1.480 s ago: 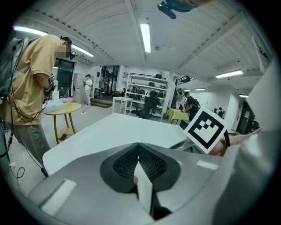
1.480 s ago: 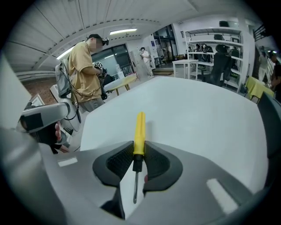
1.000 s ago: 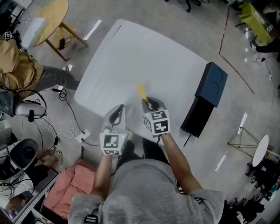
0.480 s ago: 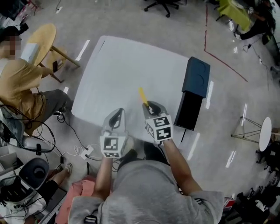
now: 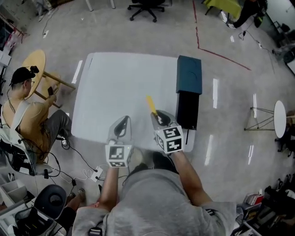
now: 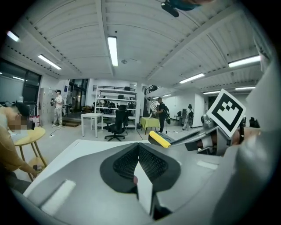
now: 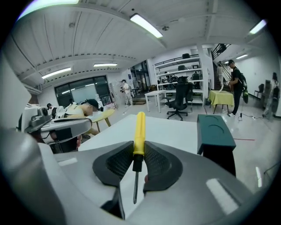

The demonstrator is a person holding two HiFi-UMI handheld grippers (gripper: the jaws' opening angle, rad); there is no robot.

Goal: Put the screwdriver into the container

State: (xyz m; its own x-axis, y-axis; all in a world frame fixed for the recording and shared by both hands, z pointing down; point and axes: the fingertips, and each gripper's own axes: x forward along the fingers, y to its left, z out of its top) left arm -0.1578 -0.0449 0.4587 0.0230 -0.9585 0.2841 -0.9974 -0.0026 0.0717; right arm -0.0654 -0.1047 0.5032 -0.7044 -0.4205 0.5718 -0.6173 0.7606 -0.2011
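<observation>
A yellow-handled screwdriver (image 5: 150, 104) (image 7: 139, 127) points handle-forward over the white table (image 5: 120, 87), and my right gripper (image 5: 157, 114) (image 7: 137, 151) is shut on it where handle meets shaft. The dark teal container (image 5: 189, 74) (image 7: 214, 126) stands at the table's right edge, ahead and to the right of that gripper, with a black part (image 5: 186, 109) in front of it. My left gripper (image 5: 123, 122) (image 6: 137, 149) hovers beside it on the left, shut with nothing held. In the left gripper view the screwdriver's yellow handle (image 6: 159, 139) shows to the right.
A person sits at a round wooden table (image 5: 34, 67) left of the white table. An office chair (image 5: 146, 7) stands beyond the far edge. Cables lie on the floor at the lower left, and a round white stand (image 5: 280, 119) is at the right.
The head view has swung, so the table and container now appear squarer and the container sits nearer my right gripper. Both grippers keep their stance, and the screwdriver is still held.
</observation>
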